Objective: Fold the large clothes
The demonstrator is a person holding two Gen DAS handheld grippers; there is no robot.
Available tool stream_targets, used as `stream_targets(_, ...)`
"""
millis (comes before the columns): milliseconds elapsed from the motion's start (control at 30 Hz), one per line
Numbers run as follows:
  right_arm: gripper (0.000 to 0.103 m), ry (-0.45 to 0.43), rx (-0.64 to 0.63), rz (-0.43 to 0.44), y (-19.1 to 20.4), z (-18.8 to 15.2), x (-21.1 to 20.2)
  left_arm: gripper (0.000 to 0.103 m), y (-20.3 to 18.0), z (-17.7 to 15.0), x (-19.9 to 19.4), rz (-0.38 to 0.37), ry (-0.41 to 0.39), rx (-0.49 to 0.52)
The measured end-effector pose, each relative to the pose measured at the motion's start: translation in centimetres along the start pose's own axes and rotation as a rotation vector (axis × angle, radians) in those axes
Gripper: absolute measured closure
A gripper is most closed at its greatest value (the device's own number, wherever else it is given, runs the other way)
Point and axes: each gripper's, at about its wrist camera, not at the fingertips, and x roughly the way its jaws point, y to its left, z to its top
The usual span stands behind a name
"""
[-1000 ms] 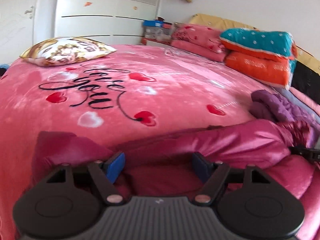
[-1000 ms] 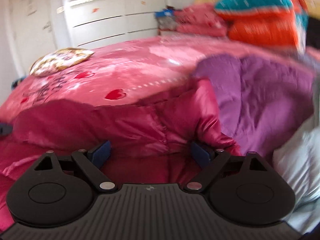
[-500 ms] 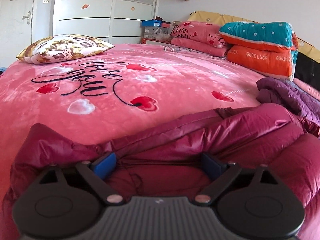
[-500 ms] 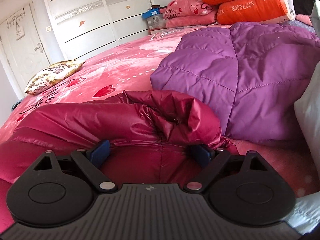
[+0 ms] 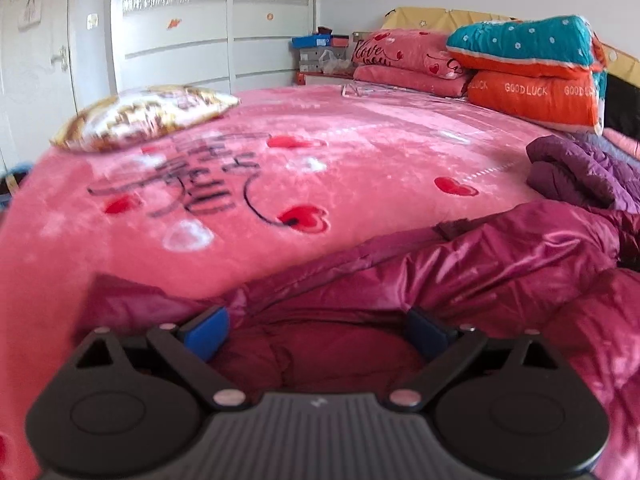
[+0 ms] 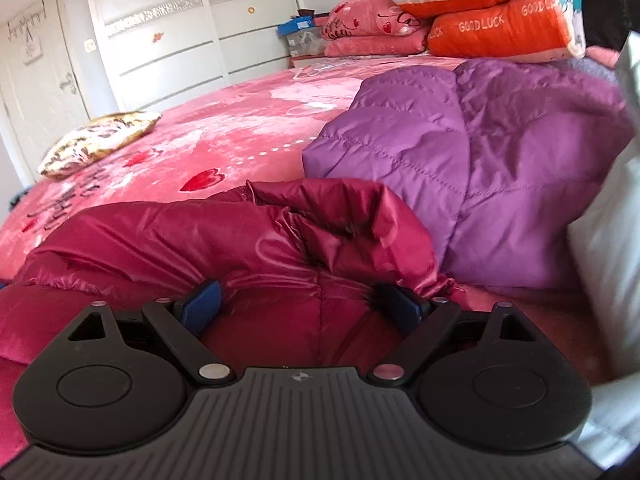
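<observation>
We list a maroon padded jacket [image 5: 460,276] lying across the lower frame on the pink bed [image 5: 360,152]. Our left gripper [image 5: 318,330] sits low centre, its jaws opening wide, jacket fabric between them but not pinched. Our right gripper [image 6: 298,306] stands spread over the maroon padded jacket [image 6: 200,240], pads not pressing it. A purple quilted jacket [image 6: 500,168] lies right of centre, touching the maroon one. Patterned cushion [image 5: 148,114] upper left; folded quilts [image 5: 532,72] upper right.

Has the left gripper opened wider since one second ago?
Yes. The left gripper has its jaws opening; its blue pads stand farther apart over the maroon jacket, not pressing it.
</observation>
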Motion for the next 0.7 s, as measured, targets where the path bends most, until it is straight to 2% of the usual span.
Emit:
stream_targets(100, 0.0, -0.042, 0.044, -0.009, 0.0, 0.0, -3.2, 0.007, 0.2, 0.3, -3.8, 0.021, -0.064, 0.008)
stream_targets(200, 0.0, -0.1, 0.124, 0.016, -0.7, -0.5, -7.3, 0.006, 1.1, 0.0, -7.9, -0.002, -0.108, -0.046)
stream_targets(267, 0.0, -0.131, 0.167, 0.022, -1.3, -1.3, -10.1, 0.006, 1.6, -0.6, -10.6, 0.012, -0.121, -0.078)
stream_targets(400, 0.0, -0.138, 0.251, 0.04, -2.2, -4.0, -15.0, 0.006, 2.6, -2.6, -14.7, -0.002, -0.084, -0.174)
stream_targets(533, 0.0, -0.102, 0.312, 0.046, -2.5, -7.2, -18.9, 0.006, 3.1, -5.0, -18.6, -0.01, -0.061, -0.261)
stream_targets(700, 0.0, -0.047, 0.375, 0.06, -2.1, -10.9, -22.5, 0.006, 3.1, -7.5, -22.8, -0.03, -0.016, -0.312)
